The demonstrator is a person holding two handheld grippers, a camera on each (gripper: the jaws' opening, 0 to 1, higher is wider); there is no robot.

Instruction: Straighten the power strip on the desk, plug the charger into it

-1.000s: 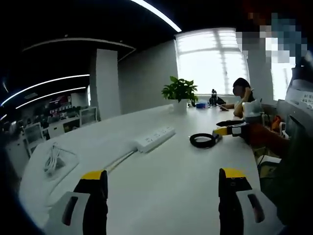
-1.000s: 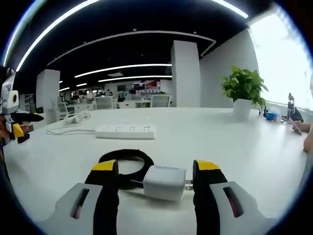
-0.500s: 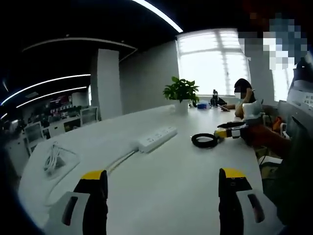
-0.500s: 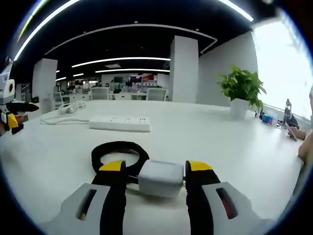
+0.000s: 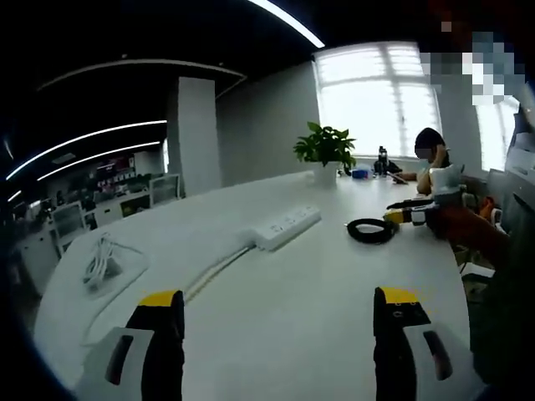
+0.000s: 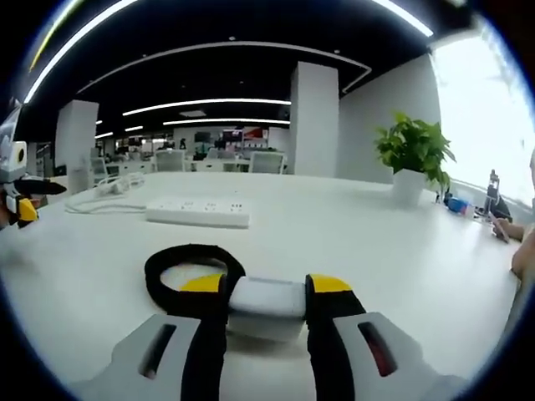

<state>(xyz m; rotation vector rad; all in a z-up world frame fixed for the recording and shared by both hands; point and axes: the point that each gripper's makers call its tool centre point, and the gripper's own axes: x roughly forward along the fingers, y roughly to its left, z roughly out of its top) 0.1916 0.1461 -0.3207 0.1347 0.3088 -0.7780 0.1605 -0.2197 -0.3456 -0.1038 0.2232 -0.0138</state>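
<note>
In the left gripper view, the left tool point(image 5: 279, 322) has its jaws wide apart over the white table point(image 5: 318, 301), holding nothing. The long white power strip point(image 5: 287, 228) lies flat ahead, its long side slanting up to the right, with its cord point(image 5: 213, 272) running back to the left. To the right is a black cable loop point(image 5: 372, 230). In the right gripper view, the right tool point(image 6: 266, 285) squeezes the white charger point(image 6: 265, 304). The strip lies sideways beyond it.

bare desk point(image 6: 351, 234) is lying open between the coiled cable point(image 6: 191, 267) and the far power strip point(image 6: 198, 213).
</note>
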